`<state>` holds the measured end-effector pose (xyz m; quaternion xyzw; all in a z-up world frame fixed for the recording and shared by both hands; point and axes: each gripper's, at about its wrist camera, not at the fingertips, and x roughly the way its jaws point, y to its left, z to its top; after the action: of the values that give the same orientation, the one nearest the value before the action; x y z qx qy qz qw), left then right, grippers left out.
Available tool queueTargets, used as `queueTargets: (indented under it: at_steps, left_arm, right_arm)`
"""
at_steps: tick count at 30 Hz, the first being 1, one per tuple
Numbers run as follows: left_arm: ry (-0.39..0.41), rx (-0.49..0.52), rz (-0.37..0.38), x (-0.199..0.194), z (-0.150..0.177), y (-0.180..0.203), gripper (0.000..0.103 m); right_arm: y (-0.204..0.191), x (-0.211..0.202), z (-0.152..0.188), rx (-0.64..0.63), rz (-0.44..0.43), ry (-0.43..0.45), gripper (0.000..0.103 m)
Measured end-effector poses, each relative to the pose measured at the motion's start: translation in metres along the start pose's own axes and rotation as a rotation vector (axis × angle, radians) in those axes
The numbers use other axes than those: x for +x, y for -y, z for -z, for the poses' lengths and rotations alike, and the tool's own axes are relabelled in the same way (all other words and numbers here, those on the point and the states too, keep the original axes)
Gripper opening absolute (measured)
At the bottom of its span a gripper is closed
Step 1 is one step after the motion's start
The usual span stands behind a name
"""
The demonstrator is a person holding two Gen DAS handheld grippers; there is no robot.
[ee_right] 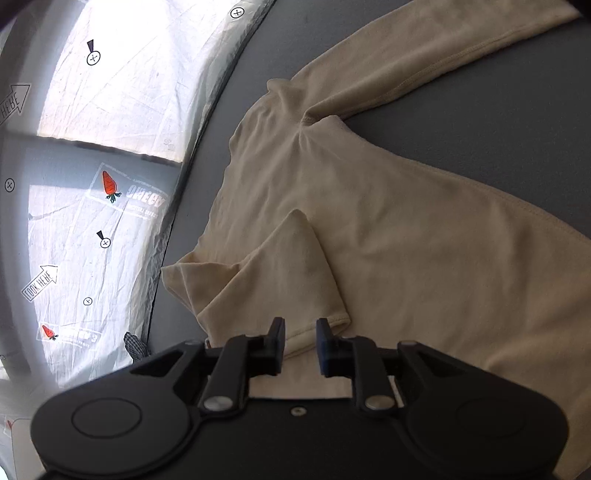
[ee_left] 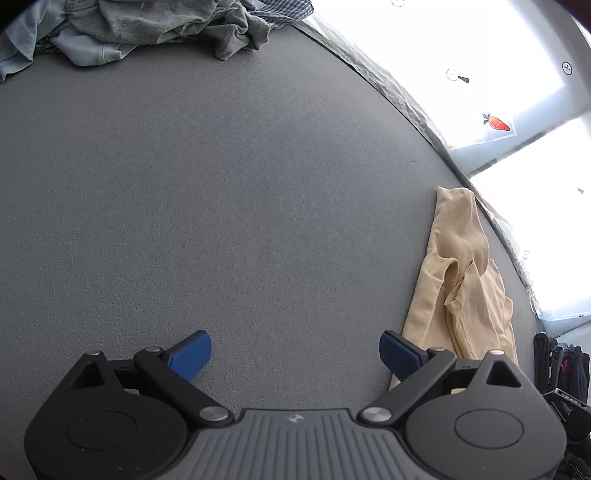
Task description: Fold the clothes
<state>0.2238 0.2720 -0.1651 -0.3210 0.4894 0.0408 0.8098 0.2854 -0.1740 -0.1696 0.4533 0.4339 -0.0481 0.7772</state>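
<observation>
A beige long-sleeved shirt (ee_right: 406,240) lies spread on the grey table (ee_right: 480,110). One sleeve (ee_right: 288,266) is folded in over the body, and the other sleeve (ee_right: 406,66) stretches away toward the top right. My right gripper (ee_right: 300,343) hovers just over the folded sleeve's cuff, open by a narrow gap through which fabric shows. In the left wrist view the same shirt (ee_left: 461,277) lies bunched near the table's right edge. My left gripper (ee_left: 295,354) is wide open over the bare table (ee_left: 221,184), and its right pad (ee_left: 397,354) is close to the shirt's edge.
A pile of grey, light blue and checked clothes (ee_left: 147,26) sits at the table's far left. Beyond the table edge is a white crinkled sheet (ee_right: 110,110) with carrot stickers. Dark items (ee_left: 561,369) hang at the right. A checked scrap (ee_right: 135,345) pokes over the edge.
</observation>
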Motion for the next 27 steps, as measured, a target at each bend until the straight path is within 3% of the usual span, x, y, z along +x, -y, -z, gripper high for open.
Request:
queueTargets:
  at_steps: [2, 4, 8, 14, 18, 24, 27]
  left_arm:
    - [-0.015, 0.026, -0.016, 0.007, 0.001, 0.006, 0.097]
    - [-0.023, 0.046, -0.039, 0.012, 0.002, 0.011, 0.098]
    - [-0.025, 0.055, -0.042, 0.015, 0.003, 0.012, 0.098]
    - [-0.038, 0.068, -0.042, 0.02, 0.002, 0.018, 0.1]
    - [-0.055, 0.092, -0.057, 0.024, 0.001, 0.023, 0.103]
    - [-0.071, 0.116, -0.064, 0.026, 0.0, 0.024, 0.103]
    - [-0.069, 0.115, -0.065, 0.026, 0.0, 0.023, 0.103]
  right_arm:
    - [-0.017, 0.001, 0.001, -0.156, 0.059, 0.007, 0.036]
    - [-0.034, 0.006, 0.009, -0.337, 0.101, 0.008, 0.041]
    - [-0.07, 0.025, 0.032, -0.687, 0.153, 0.015, 0.043]
    - [-0.098, 0.057, 0.072, -1.067, 0.184, 0.022, 0.043]
    - [-0.104, 0.069, 0.086, -1.178, 0.189, 0.015, 0.045]
    - [-0.108, 0.081, 0.086, -1.181, 0.173, 0.008, 0.045]
    - [-0.11, 0.082, 0.084, -1.163, 0.153, -0.002, 0.031]
